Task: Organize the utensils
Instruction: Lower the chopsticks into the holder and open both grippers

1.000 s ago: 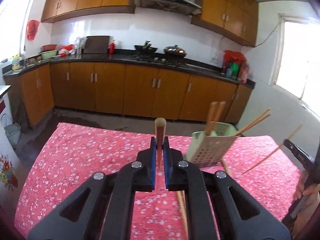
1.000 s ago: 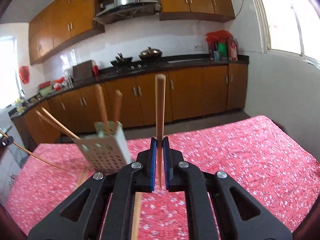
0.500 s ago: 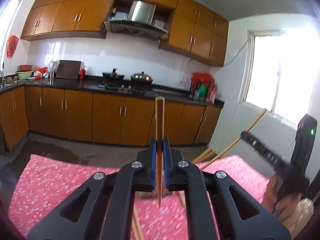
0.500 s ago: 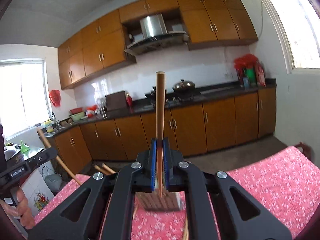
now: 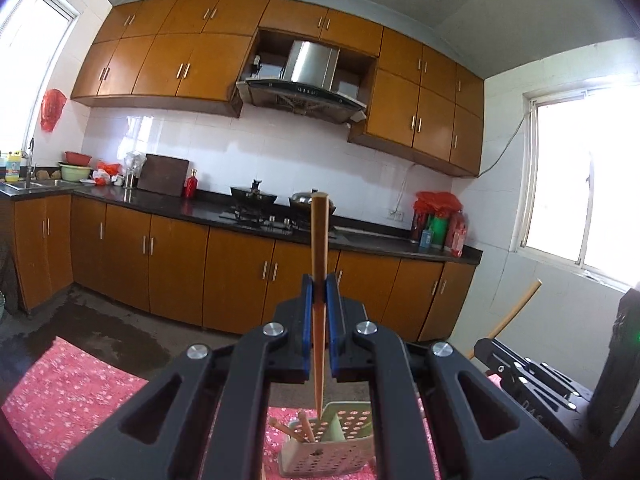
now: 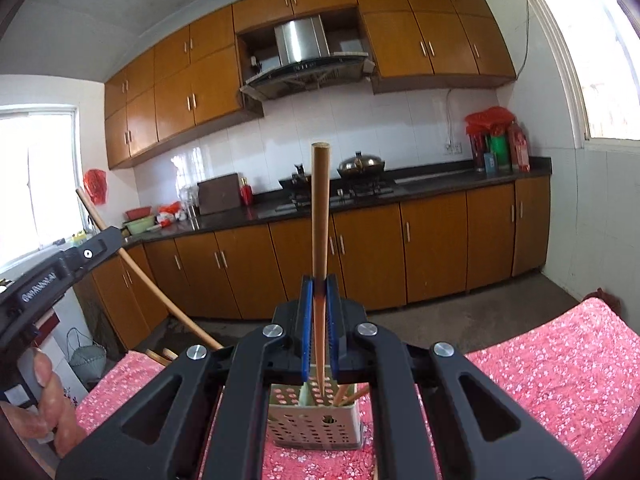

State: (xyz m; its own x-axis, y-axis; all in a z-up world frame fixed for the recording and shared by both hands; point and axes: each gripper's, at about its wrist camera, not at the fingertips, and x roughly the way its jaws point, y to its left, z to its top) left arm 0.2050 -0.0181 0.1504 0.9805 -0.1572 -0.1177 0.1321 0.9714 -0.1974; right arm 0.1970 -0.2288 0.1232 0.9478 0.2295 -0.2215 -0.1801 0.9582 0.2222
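Note:
My left gripper [image 5: 319, 292] is shut on a wooden chopstick [image 5: 319, 240] that stands upright, its thin tip hanging just above a pale green perforated utensil holder [image 5: 332, 446]. My right gripper [image 6: 319, 292] is shut on a second upright chopstick [image 6: 320, 216], its tip over the same holder [image 6: 316, 420]. Wooden chopsticks [image 5: 302, 428] lean inside the holder. In the right wrist view the left gripper [image 6: 96, 246] shows at the left with its chopstick slanting down. The right gripper [image 5: 520, 372] shows at the right of the left wrist view.
A red floral tablecloth [image 6: 560, 368] covers the table under the holder. A person's hand [image 6: 44, 404] holds the left gripper's handle. Beyond the table lie a concrete floor, brown kitchen cabinets [image 5: 180, 264] and a dark counter with a stove.
Both grippers rose and tilted up, and came together over the holder. The holder went from ahead on the table to directly beneath both chopstick tips.

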